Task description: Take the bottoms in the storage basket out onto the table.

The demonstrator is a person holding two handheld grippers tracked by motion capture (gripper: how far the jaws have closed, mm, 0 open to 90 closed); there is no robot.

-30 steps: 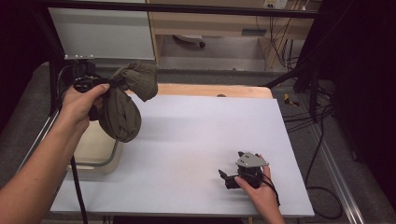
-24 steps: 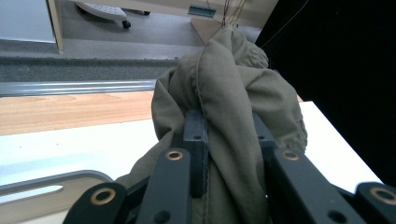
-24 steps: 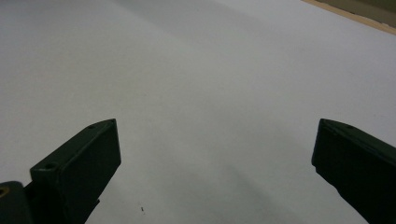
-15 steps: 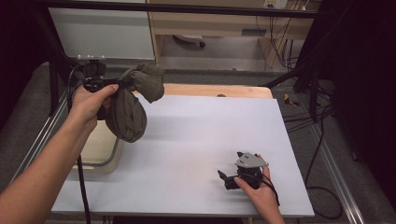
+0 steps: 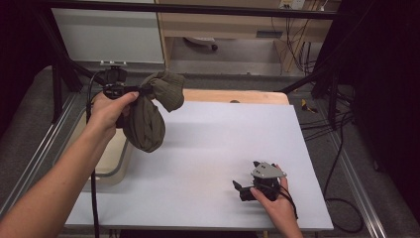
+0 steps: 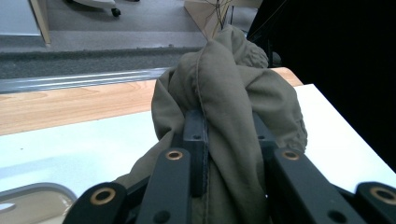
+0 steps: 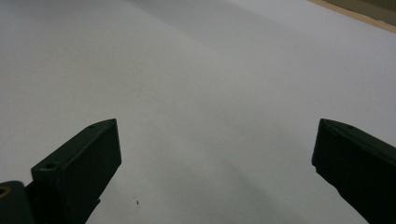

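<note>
High view: one olive cloth (image 5: pixel 148 116), two grippers (one bin (image 5: pixel 116 163)).

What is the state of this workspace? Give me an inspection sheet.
Surface: white table top, bare in the middle; wooden strip at the far edge.
Job's things: olive cloth, bunched, hanging in the air; beige bin at the table's left edge.
Clutter: nothing seen.
Grippers: left gripper shut on the cloth; right gripper open, resting low over the table.
Cables: black cable trailing from the left gripper.
Surroundings: floor cables, dark frame.
</note>
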